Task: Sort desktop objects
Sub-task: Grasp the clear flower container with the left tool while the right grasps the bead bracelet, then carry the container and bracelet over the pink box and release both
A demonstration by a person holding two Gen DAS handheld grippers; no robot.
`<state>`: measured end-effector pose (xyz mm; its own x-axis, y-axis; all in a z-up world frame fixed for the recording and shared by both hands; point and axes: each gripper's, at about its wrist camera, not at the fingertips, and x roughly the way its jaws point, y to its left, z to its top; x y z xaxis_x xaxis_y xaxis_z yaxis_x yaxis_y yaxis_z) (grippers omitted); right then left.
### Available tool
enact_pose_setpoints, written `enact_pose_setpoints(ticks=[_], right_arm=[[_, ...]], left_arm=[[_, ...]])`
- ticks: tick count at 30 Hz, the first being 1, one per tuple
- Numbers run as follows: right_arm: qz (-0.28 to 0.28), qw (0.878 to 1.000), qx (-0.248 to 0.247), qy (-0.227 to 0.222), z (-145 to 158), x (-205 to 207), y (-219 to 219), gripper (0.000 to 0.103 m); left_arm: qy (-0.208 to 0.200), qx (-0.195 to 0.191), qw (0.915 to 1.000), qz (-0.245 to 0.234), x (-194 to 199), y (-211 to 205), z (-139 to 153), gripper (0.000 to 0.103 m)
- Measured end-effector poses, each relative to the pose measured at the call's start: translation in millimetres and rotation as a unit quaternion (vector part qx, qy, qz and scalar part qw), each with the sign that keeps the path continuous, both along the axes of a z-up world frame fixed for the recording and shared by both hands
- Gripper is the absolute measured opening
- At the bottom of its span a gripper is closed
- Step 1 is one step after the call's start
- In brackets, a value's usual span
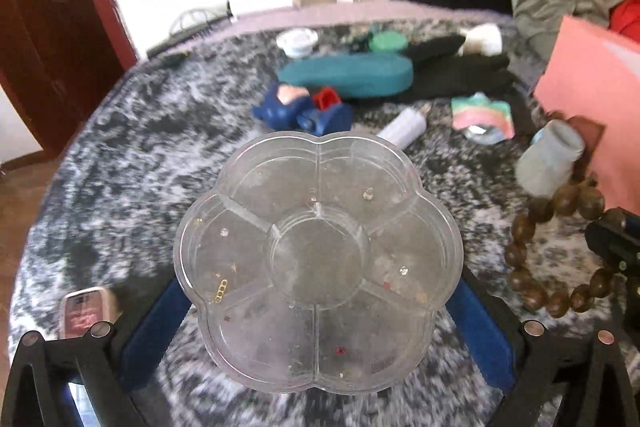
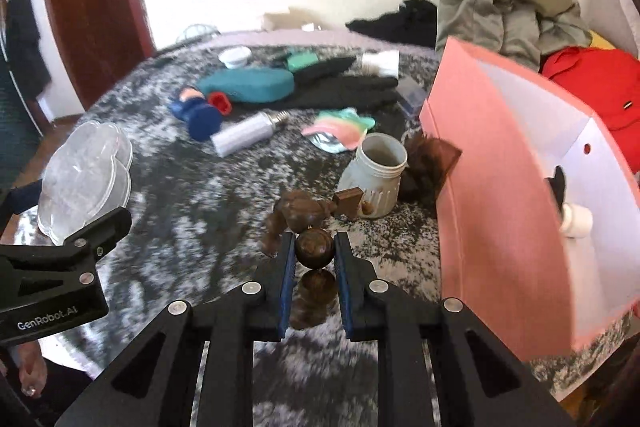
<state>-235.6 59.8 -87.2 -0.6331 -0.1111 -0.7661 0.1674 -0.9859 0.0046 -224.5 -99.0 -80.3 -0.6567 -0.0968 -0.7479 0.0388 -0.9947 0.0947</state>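
Nearest the right wrist camera, the right gripper (image 2: 315, 254) is clamped on a dark brown wooden bead bracelet (image 2: 315, 247): 1 round bead sits pinched between the 2 blue-padded fingers (image 2: 289, 279), and the other beads dangle in front and below, blurred. In the left wrist view the same bracelet (image 1: 538, 259) shows as a loop of beads at the right edge.

Nearest the left wrist camera, the left gripper (image 1: 320, 307) has its jaws spread wide around a clear plastic flower-shaped organiser tray (image 1: 318, 259). The blue fingers (image 1: 154, 331) press against the tray's 2 opposite sides and hold it above the table. The tray has 1 round centre well ringed by petal compartments holding a few tiny beads and sequins. From the right wrist view the tray (image 2: 86, 179) appears at the left, in that gripper's black frame.

Below both lies a table covered in grey and white mottled fabric (image 2: 192, 211). Just past the bracelet stands an open pale jar (image 2: 376, 179), tilted. To its right stands a pink cardboard box (image 2: 504, 195), open, white inside.

Farther back lie a white tube-shaped bulb (image 2: 248, 133), a blue toy figure (image 2: 198, 111), a pastel striped packet (image 2: 340, 129), a teal case (image 2: 248, 85) and black cloth (image 2: 344, 87). At the far right, a heap of grey clothing (image 2: 508, 11) and a red garment (image 2: 592, 87).
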Motion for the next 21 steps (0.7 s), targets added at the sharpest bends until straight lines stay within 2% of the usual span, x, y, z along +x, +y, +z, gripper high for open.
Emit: enact_pose_setpoints(ticks=[11,21], right_arm=[[0.013,0.997,-0.009,0.07,74,74,1,0.02],[0.015,0.99,-0.021,0.135,135,141,17,0.02]], left_arm=[[0.058,-0.006,0.9983,-0.007,69,14,63,0.101],[0.101,-0.005,0.9941,-0.038,118,42,110,0.101]])
